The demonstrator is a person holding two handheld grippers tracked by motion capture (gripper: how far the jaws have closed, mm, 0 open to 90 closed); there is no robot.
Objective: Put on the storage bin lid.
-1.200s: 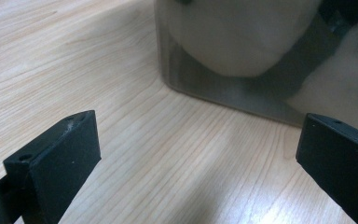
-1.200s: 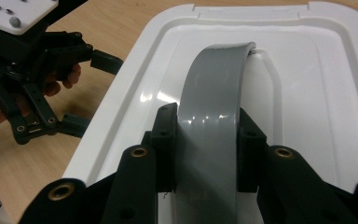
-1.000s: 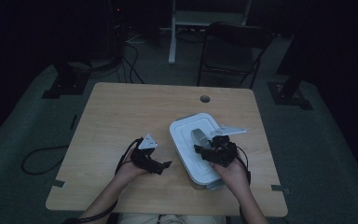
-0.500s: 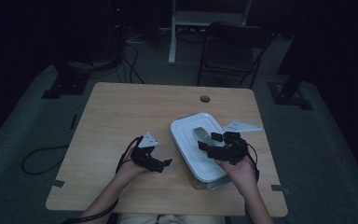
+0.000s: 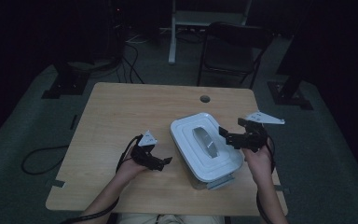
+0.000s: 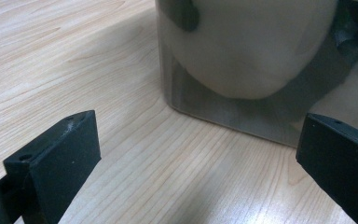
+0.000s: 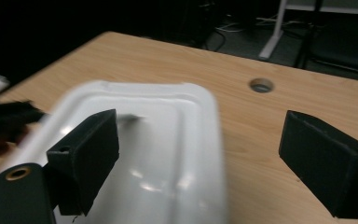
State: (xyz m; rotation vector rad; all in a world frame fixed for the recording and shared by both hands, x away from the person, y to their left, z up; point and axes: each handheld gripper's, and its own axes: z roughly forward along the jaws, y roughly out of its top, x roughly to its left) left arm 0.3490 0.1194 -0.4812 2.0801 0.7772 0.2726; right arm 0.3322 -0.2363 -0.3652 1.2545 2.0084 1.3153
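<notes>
A white rectangular container (image 5: 200, 156) with a ridged lid and a grey handle (image 5: 205, 141) stands right of centre on the wooden table (image 5: 121, 116). My left gripper (image 5: 162, 163) rests low beside its left wall, open, and in the left gripper view that wall (image 6: 242, 70) rises just ahead of the wide jaws (image 6: 196, 158). My right gripper (image 5: 231, 127) hovers at the container's right edge. Its jaws have just been opening and now stand wide with nothing between them. In the right gripper view (image 7: 200, 154) the blurred lid (image 7: 158, 140) lies under the left jaw.
A round cable hole (image 5: 205, 99) is in the table near its far edge. A dark chair (image 5: 233, 51) and a desk leg (image 5: 171, 32) stand behind the table. A cable loops on the floor (image 5: 37, 158) at the left. Bare wood spans the table's left half.
The right gripper has moved right and slightly up, from over the lid's handle to the container's right edge, and its jaws have spread. The left gripper stayed put.
</notes>
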